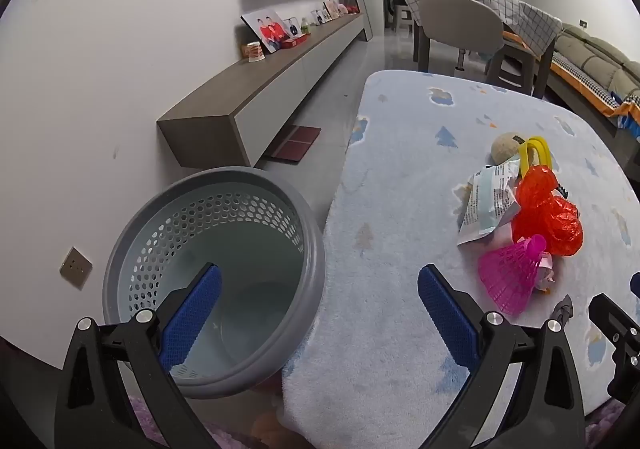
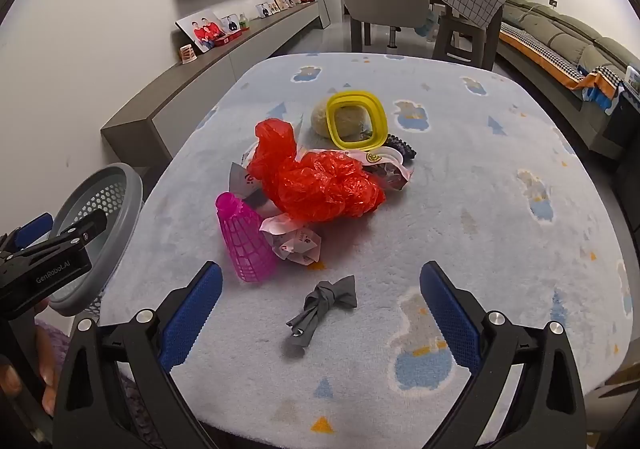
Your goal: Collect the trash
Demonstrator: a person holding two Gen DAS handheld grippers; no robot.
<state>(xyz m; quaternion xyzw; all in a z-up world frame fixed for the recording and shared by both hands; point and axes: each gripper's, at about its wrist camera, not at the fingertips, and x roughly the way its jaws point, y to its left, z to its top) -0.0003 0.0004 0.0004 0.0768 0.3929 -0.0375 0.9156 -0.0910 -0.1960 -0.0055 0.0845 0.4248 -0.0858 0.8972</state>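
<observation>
A pile of trash lies mid-table: a crumpled red plastic bag (image 2: pixel 320 185), a pink mesh shuttlecock (image 2: pixel 244 245), crumpled wrappers (image 2: pixel 296 245), a yellow ring lid (image 2: pixel 356 121) and a knotted grey strip (image 2: pixel 324 301). The red bag (image 1: pixel 548 213), the shuttlecock (image 1: pixel 512 277) and a printed packet (image 1: pixel 488 205) also show in the left wrist view. A grey perforated bin (image 1: pixel 216 269) stands at the table's left edge. My left gripper (image 1: pixel 320 313) is open and empty, over the bin's rim and the table edge. My right gripper (image 2: pixel 320 313) is open and empty, just in front of the grey strip.
The table wears a fluffy light-blue cover (image 2: pixel 480 209). A low grey cabinet (image 1: pixel 260 89) with photos runs along the left wall. A chair (image 2: pixel 384 5) and a checked-cloth table stand behind. A sofa (image 2: pixel 568 49) is at the right.
</observation>
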